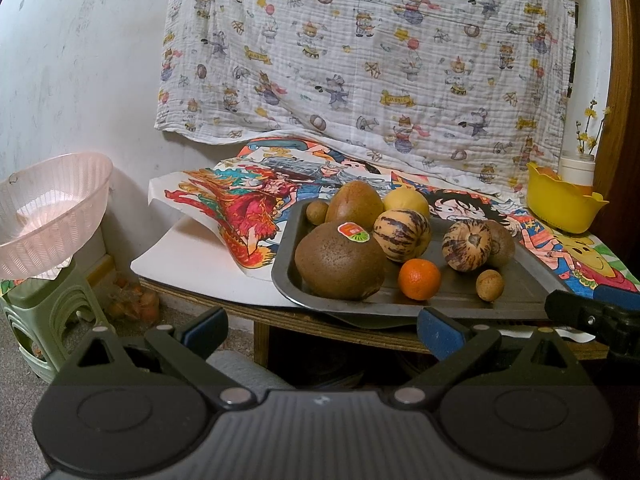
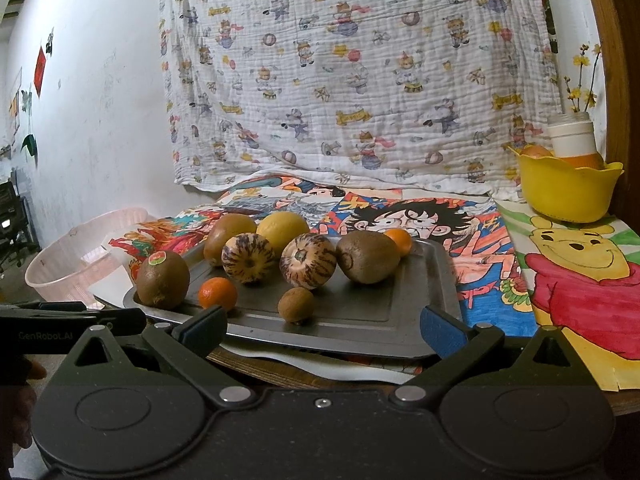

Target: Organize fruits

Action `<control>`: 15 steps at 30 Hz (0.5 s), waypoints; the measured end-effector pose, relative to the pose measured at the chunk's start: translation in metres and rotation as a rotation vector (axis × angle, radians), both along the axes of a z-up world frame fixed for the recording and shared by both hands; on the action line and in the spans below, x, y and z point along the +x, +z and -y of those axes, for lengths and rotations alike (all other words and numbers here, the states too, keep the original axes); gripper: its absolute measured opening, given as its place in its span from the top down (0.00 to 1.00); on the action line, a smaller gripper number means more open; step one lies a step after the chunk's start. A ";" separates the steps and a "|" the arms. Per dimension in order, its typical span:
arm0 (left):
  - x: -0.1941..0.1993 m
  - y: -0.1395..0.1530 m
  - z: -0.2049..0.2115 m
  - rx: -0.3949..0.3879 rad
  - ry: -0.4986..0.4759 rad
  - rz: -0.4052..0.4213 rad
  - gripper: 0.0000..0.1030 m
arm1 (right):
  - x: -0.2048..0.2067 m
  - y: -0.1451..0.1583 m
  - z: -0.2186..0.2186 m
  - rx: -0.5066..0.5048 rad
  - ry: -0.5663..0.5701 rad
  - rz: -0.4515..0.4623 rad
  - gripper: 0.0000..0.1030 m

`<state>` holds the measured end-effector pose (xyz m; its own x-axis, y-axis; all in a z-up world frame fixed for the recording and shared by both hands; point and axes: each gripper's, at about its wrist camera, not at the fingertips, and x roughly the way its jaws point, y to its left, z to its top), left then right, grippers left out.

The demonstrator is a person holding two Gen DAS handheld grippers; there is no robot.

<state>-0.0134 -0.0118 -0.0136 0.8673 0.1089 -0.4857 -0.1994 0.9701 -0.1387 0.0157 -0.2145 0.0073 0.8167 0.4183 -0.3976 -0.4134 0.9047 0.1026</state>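
Wooden table (image 1: pixel 320 326) — cartoon posters (image 2: pixel 420 220), white wall (image 1: pixel 80 60).

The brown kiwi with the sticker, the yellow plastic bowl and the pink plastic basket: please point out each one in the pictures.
Brown kiwi with the sticker (image 1: pixel 340 264): left wrist view, on its front skin.
Yellow plastic bowl (image 2: pixel 568 192): right wrist view, on its outer wall.
Pink plastic basket (image 1: pixel 60 224): left wrist view, on its ribbed wall.

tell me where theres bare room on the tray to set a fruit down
The tray's near right corner is bare, bordered by its right rim and the small brown fruit. A narrow strip runs along the front rim. The back left is crowded: striped fruits, kiwis and yellow fruit nearly touch.
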 end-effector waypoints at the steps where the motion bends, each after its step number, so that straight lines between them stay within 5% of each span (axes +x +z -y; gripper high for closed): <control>1: 0.000 0.000 0.000 0.000 0.000 -0.001 0.00 | 0.000 0.000 0.000 0.001 0.001 0.000 0.01; 15: 0.000 -0.001 -0.001 -0.003 0.002 -0.007 0.00 | 0.000 0.001 -0.001 -0.002 0.008 0.000 0.01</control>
<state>-0.0132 -0.0112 -0.0144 0.8637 0.1092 -0.4921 -0.2026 0.9691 -0.1404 0.0153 -0.2134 0.0078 0.8136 0.4237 -0.3981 -0.4204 0.9017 0.1005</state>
